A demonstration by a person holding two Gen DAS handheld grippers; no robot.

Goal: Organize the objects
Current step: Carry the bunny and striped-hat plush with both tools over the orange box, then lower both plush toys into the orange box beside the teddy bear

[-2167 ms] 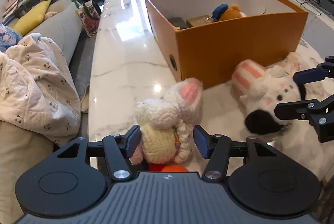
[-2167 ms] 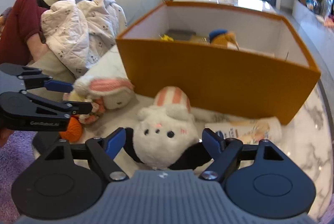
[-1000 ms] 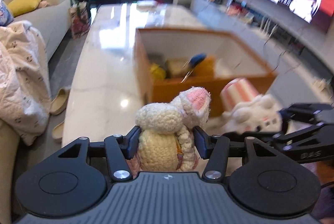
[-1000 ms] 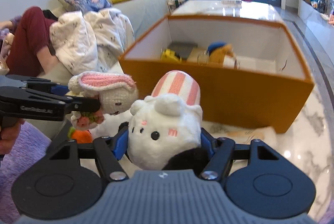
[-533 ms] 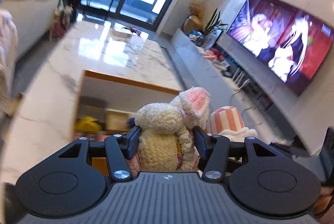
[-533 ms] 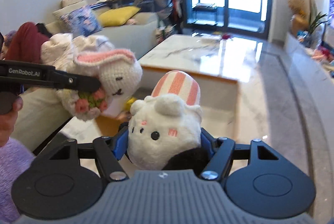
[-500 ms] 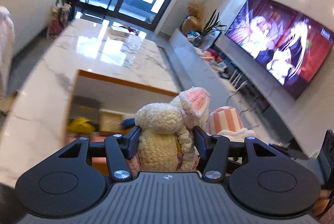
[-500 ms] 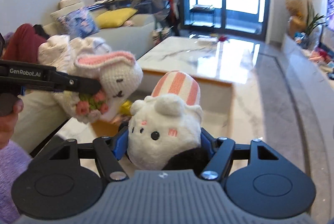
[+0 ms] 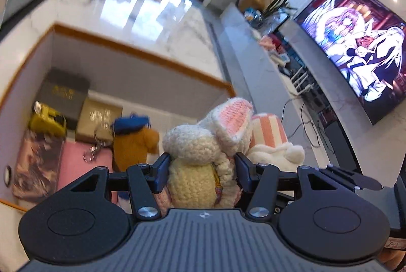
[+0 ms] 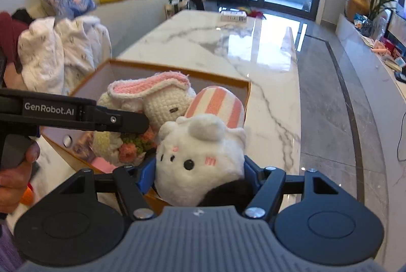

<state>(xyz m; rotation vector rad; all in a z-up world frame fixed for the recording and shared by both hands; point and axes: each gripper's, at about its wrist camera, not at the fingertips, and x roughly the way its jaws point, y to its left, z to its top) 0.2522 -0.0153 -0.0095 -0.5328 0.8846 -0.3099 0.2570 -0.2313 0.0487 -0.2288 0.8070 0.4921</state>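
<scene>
You had a toy in each of your tongs. Your left tongs (image 9: 201, 166) were squeezed on the bunny (image 9: 198, 160), one pad on each side of its yellow body. Its pink ear stuck up and leaned to the right. Your right tongs (image 10: 199, 171) were squeezed on the white plush (image 10: 203, 160), the one with the pink striped hat. Its face looked back at your right camera.

Both toys hung over the orange box (image 9: 142, 53), close to its right end. They were so near each other that they looked like they touched, but you could not be sure from these views. From your right camera, the bunny (image 10: 157, 104) sat just left of the plush, and your hand (image 10: 15, 170) held the left tongs (image 10: 119, 121) at the left edge.

The box stood on the marble table (image 10: 208, 43). Down inside it lay a brown toy with a blue cap (image 9: 133, 140), a yellow toy (image 9: 48, 118), a dark box (image 9: 64, 91), a gold box (image 9: 99, 119) and a pink thing (image 9: 78, 165). Some keys or clips (image 9: 96, 147) lay by the brown toy. The TV (image 9: 355, 43) was on, off to the right.
</scene>
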